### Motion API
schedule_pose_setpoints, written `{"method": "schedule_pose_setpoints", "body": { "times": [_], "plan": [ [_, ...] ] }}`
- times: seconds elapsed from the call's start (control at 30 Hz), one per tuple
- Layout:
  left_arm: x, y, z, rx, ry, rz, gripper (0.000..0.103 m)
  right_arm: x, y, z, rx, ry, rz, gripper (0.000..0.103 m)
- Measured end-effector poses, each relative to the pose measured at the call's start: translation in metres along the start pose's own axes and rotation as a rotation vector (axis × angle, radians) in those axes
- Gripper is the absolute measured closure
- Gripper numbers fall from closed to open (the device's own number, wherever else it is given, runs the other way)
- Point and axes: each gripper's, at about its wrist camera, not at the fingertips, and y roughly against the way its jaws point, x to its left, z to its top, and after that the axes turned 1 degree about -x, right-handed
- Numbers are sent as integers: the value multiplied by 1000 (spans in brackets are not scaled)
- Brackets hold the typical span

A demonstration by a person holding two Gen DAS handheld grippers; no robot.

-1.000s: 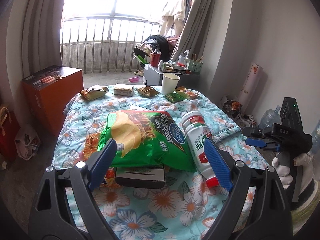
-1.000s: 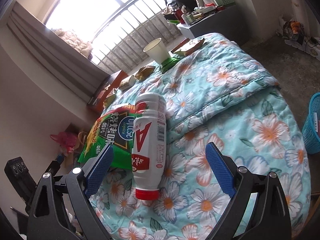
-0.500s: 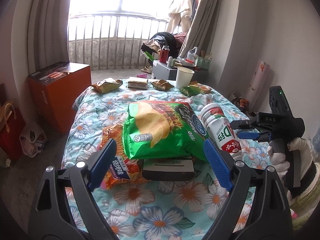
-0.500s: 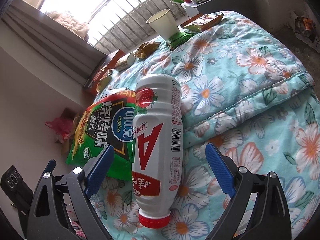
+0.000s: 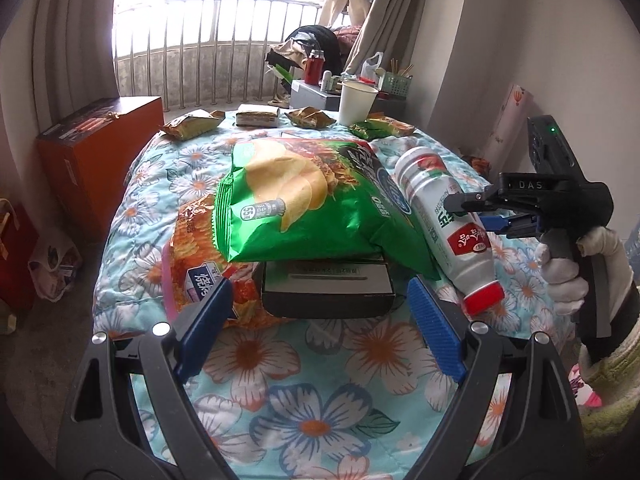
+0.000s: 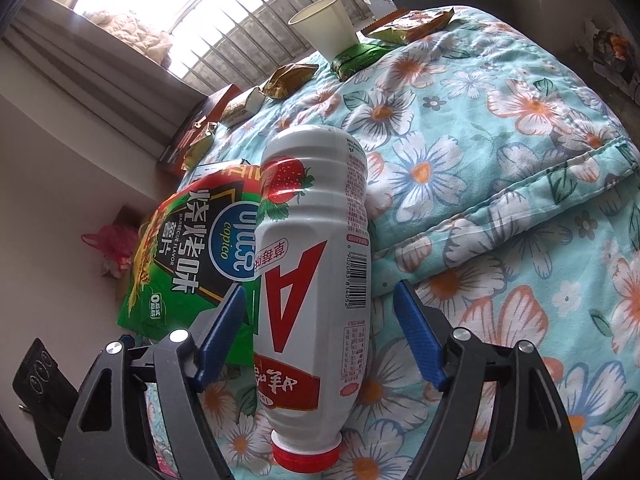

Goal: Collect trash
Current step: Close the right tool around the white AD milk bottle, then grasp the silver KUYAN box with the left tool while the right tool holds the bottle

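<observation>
Item: white strawberry-drink bottle (image 6: 316,280), red cap nearest, lay on floral quilt (image 6: 500,168) against green chip bag (image 5: 320,208), straddled untouched by spread right gripper (image 6: 320,332); left gripper (image 5: 320,320) likewise spread, empty, facing black box (image 5: 328,286)

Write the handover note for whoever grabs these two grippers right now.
Right gripper: open, fingers either side of the white strawberry-drink bottle, not yet closed on it. The bottle lies on the floral quilt, red cap toward you, against the green chip bag.
Left gripper: open, holding nothing, aimed at the black box under the chip bag; an orange snack bag lies beside it.
At the far edge: paper cup and several small wrappers.
Done: nothing visibly collected.
Left: probably close on the bottle first, then the bags, cup and wrappers. No bin is in view.
</observation>
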Motion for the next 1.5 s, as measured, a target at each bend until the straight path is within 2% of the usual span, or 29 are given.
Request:
{"method": "schedule_pose_setpoints", "body": {
  "times": [0.07,0.37,0.5,0.6,0.73,0.83,1.0,1.2,1.5],
  "plan": [
    [2,-3,3,-1,7,-6,18,-1,2,-1,-1,-6,16,40],
    [2,-33,15,60,0,-53,17,-9,13,-4,-20,-17,16,41],
    [-6,-43,15,77,-40,-22,16,-10,13,-5,-22,-19,16,41],
    [-11,-52,16,99,-78,35,16,-10,15,-7,-22,-18,18,41],
    [-8,-57,18,106,-58,74,16,-11,16,-8,-21,-20,23,41],
    [-5,-60,21,96,-30,73,16,-11,16,-8,-21,-23,27,41],
    [-7,-66,23,82,-47,111,16,-10,14,-7,-21,-25,29,41],
    [-13,-60,24,80,-87,134,23,-12,16,-7,-25,-31,33,41],
    [-14,-29,21,134,-92,107,25,-16,19,-8,-31,-41,44,41]
  ]
}}
